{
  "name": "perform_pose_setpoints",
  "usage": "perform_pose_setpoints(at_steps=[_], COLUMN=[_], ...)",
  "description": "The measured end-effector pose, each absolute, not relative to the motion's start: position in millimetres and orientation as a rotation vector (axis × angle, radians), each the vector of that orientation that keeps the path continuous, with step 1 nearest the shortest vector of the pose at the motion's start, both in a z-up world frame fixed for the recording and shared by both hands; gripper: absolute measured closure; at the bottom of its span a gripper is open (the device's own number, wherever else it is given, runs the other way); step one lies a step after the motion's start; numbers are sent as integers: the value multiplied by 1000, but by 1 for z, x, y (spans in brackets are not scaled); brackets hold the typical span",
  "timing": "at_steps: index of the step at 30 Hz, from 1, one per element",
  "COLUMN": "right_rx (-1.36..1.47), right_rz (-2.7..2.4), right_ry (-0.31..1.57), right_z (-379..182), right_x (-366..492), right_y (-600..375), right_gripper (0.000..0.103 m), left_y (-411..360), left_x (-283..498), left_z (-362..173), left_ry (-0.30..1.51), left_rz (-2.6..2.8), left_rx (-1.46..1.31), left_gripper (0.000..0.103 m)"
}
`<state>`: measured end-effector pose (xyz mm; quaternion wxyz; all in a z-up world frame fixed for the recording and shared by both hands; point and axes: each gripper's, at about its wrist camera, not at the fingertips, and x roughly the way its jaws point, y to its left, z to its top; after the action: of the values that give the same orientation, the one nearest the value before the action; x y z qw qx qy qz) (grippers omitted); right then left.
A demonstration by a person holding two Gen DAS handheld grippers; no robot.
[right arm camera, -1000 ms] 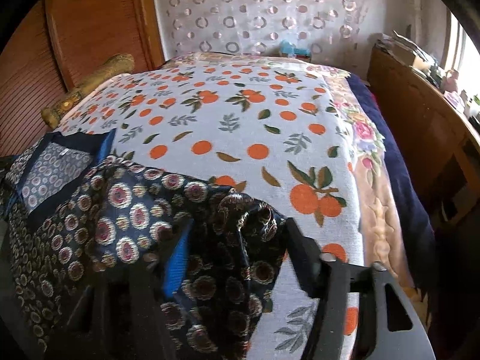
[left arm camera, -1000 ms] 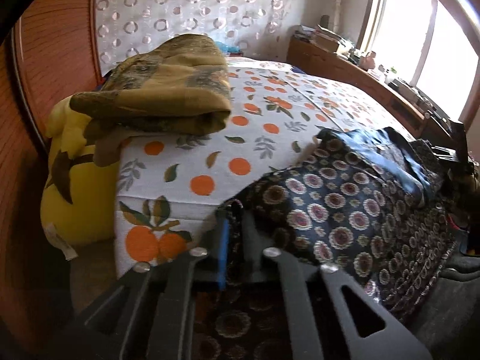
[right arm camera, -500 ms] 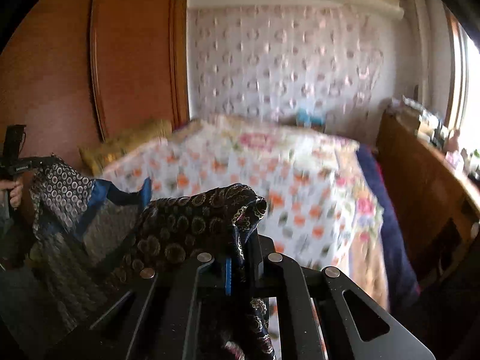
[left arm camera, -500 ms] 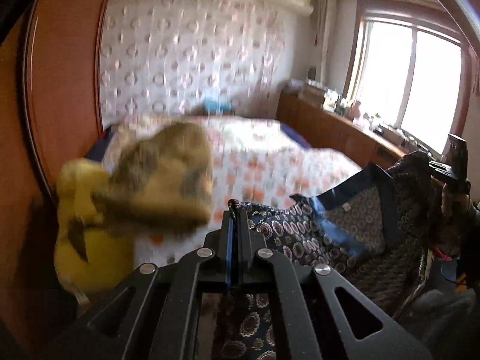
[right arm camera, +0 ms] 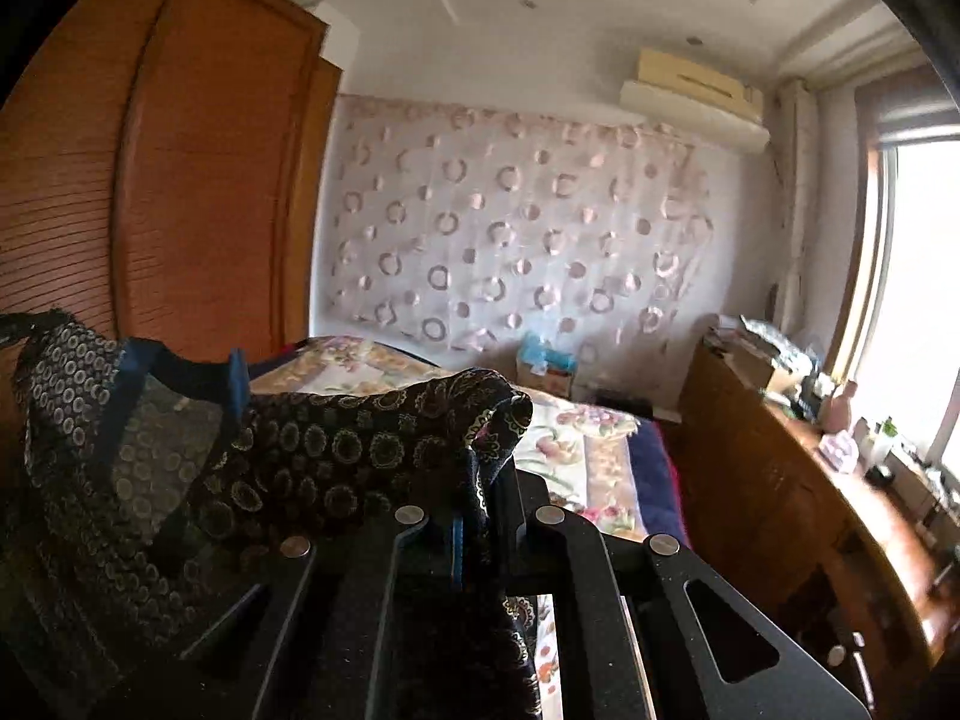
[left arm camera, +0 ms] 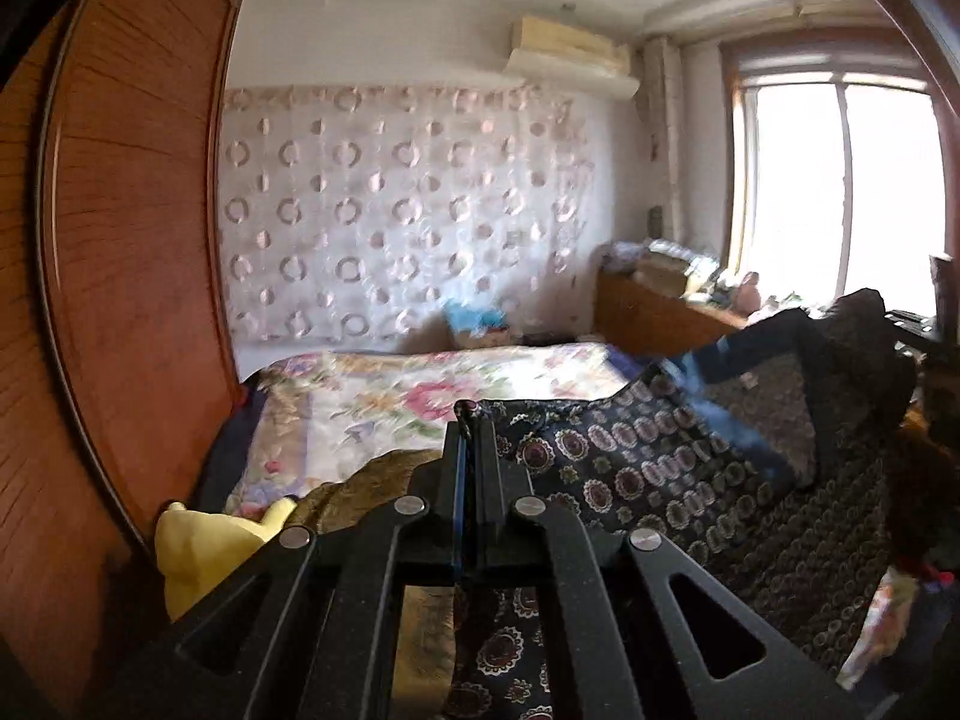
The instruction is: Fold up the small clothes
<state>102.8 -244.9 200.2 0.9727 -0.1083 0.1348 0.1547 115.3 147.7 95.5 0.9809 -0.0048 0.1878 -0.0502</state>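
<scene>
So I'm pinching one corner of the dark patterned garment (left arm camera: 690, 468) with my left gripper (left arm camera: 471, 420), jaws squeezed right together on the fabric edge at the centre of the left wrist frame. The cloth is stretching off toward the right edge of that frame, where a blue trim band (left arm camera: 708, 372) is showing along its upper edge, and more of it is hanging down under my fingers at the bottom centre.

My right gripper (right arm camera: 480, 480) is doing the same thing: jaws clamped nearly shut on a bunched fold of the same garment (right arm camera: 312, 450), just below the middle of the right wrist frame. From there the fabric is sagging away to the left edge, with the blue trim (right arm camera: 180, 372) visible in the left middle.

The garment is hanging in the air between my two grippers, in front of the bed (left arm camera: 420, 396) with the floral cover at mid frame. A yellow plush thing (left arm camera: 198, 546) is sitting at lower left of the left view, beside an olive-brown folded cloth (left arm camera: 372, 480). Wooden wardrobe (right arm camera: 180, 180) is filling the left side, window (left arm camera: 840, 192) glowing at the right.
</scene>
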Motion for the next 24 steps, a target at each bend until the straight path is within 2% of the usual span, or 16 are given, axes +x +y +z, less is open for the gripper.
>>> perform_pose_setpoints(at_steps=[4,9,11,13,14,16,18,20,22,24], right_rx=[-204,-208,-230,-249,-263,-262,-252,-261,-247,-236], right_rz=[289,262,216,178,160,177,218,234,273,315], right_ry=[400,603,682,724,728,716,696,658,646,652], right_z=[158,75,44,25,21,20,24,30,28,24], right_x=[149,193,203,206,207,206,202,195,182,176], right_y=[-233,-213,-204,-198,-192,-166,-154,-149,-151,-146], right_gripper=[96,93,71,61,60,58,56,51,45,44], left_y=[148,147,144,146,149,149,151,154,153,153], left_x=[159,198,200,197,196,191,181,175,170,164], left_z=[50,-15,-28,-40,-44,-47,-47,-45,-43,-40], left_ry=[489,636,664,686,697,701,689,679,672,663], left_rz=[-80,-42,-6,0,-3,6,1,-13,-26,-37], left_rx=[-3,1,6,-13,-27,-27,-34,-56,-63,-61], left_gripper=[100,100,100,100,98,90,72,60,54,43])
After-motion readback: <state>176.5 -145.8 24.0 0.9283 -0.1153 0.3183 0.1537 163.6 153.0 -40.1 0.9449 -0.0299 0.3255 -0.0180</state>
